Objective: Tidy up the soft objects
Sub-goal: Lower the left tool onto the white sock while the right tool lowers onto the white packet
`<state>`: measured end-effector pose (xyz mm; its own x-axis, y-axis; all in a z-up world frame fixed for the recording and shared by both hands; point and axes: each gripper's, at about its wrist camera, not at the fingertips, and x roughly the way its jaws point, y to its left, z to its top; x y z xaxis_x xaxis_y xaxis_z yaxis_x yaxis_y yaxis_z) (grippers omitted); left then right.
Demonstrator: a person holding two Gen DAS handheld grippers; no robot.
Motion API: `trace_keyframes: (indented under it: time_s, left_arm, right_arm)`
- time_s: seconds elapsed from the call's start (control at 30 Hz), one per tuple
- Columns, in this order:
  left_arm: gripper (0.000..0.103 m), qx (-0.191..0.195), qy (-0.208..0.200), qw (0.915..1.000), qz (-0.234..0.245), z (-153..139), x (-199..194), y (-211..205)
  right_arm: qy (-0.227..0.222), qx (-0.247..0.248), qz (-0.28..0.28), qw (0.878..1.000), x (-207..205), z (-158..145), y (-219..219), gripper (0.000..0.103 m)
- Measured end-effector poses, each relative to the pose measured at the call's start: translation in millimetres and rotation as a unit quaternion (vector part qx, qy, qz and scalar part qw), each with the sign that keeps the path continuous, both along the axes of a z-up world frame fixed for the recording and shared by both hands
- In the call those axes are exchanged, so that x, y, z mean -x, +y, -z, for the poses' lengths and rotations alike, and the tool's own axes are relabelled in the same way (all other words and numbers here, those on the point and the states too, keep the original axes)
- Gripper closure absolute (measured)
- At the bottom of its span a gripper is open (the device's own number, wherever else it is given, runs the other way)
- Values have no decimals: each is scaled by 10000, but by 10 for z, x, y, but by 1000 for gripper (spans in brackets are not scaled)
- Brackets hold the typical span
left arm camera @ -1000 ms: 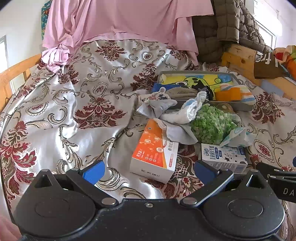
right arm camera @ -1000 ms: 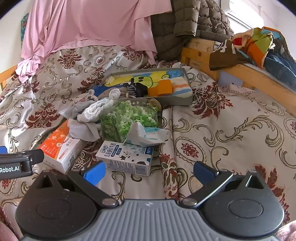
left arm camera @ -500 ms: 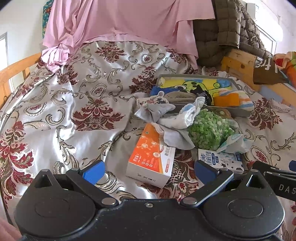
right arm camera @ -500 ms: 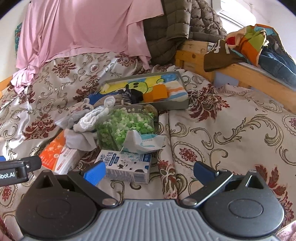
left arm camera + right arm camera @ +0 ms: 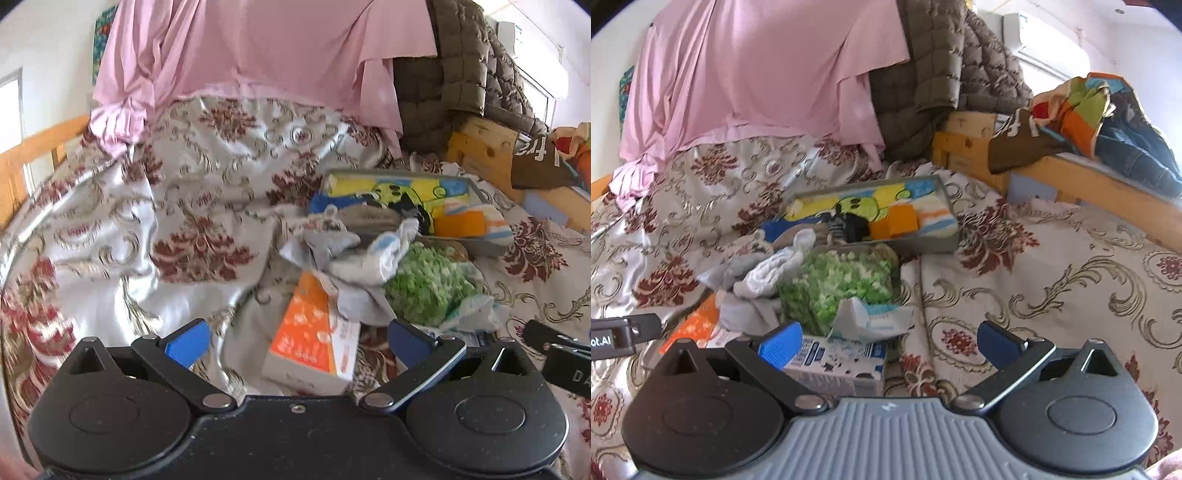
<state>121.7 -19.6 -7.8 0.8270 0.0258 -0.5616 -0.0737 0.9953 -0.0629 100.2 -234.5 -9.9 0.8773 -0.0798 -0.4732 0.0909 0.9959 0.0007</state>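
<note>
On the flowered bedspread lies a heap of grey and white socks (image 5: 354, 254) (image 5: 768, 273), draped partly over an orange box (image 5: 314, 332) (image 5: 698, 325). Behind it a grey tray (image 5: 476, 245) (image 5: 947, 199) holds folded colourful cloths and dark socks. A green fluffy bundle (image 5: 424, 284) (image 5: 834, 284) sits beside a crumpled tissue pack (image 5: 871, 317) and a white-blue carton (image 5: 842, 362). My left gripper (image 5: 299, 336) is open just short of the orange box. Over the carton my right gripper (image 5: 886, 339) stands open, empty.
A pink sheet (image 5: 757, 74) and an olive quilted jacket (image 5: 945, 70) hang at the head of the bed. A wooden rail (image 5: 1089, 177) on the right carries jeans and bright clothes. Another wooden rail (image 5: 33, 147) runs along the left. Bare bedspread lies to the right (image 5: 1052, 277).
Both grippers have dropped lower and come nearer to the pile, so the boxes now sit between the fingertips. The objects themselves have not moved. Both stay open.
</note>
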Motion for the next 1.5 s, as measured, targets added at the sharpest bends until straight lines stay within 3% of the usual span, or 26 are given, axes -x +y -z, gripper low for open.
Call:
trace_keyframes:
  time_s: [0.2, 0.33, 0.43, 0.57, 0.67, 0.8, 0.93, 1.1, 1.33, 1.5]
  left_arm:
    - [1, -260, 14, 9993, 278, -151, -145, -16]
    - [1, -402, 26, 9967, 708, -193, -280, -40]
    - [1, -480, 156, 9916, 1188, -176, -410, -42]
    - [1, -477, 150, 9881, 1455, -76, -577, -20]
    - [1, -536, 229, 9854, 1602, 53, -742, -36]
    - [1, -570, 174, 9791, 1942, 187, -888, -77]
    - [1, -749, 149, 9638, 2556, 344, -992, -186]
    - [1, -1404, 114, 9429, 3017, 587, -1076, -365]
    - [1, -1414, 48, 9414, 3060, 691, -1209, -385]
    - [12, -1474, 19, 9399, 3081, 732, -1273, -416]
  right_arm:
    - [-119, 99, -173, 9997, -30, -45, -2, 0]
    - [-401, 390, -486, 9972, -60, -143, -6, 0]
    - [-733, 756, -906, 9903, -126, -273, 7, 0]
    - [-870, 1234, -1422, 9783, -305, -350, 59, 0]
    - [-666, 1258, -1647, 9760, -498, -284, 54, 0]
    - [-38, 802, -1477, 9858, -707, -124, -65, 0]
    - [522, 703, -1422, 9860, -854, 20, -104, 0]
    - [980, 455, -1424, 9839, -992, 158, -111, 0]
    - [1301, 442, -1407, 9805, -1110, 279, -54, 0]
    - [1422, 402, -1354, 9797, -1165, 334, -49, 0]
